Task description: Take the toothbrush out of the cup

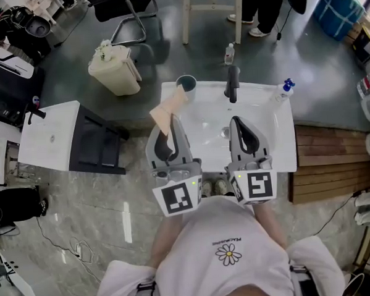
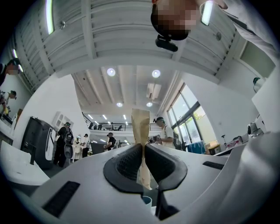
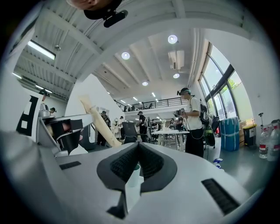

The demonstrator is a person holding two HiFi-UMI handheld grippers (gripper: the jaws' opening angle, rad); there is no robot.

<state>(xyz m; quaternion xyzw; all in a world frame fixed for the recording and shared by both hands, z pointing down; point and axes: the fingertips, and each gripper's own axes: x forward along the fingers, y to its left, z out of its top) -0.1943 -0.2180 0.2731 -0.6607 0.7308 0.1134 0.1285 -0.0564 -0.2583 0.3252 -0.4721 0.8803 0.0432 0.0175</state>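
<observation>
Over the sink (image 1: 261,118), left fingers (image 1: 181,139) gripped the toothbrush (image 1: 169,109), slanting toward the cup (image 1: 186,84). Its near end was hidden; right fingers (image 1: 236,140) closed, empty.

Head view looks steeply down; both gripper views, low and close, share the cup (image 3: 134,174).

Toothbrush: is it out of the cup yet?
Nearly. Done: the left claw is shut on the toothbrush. In hand: it leans with its far end at the rim of the cup; I can't tell if it's clear. Left: lift it right away. The right claw is shut and empty.
</observation>
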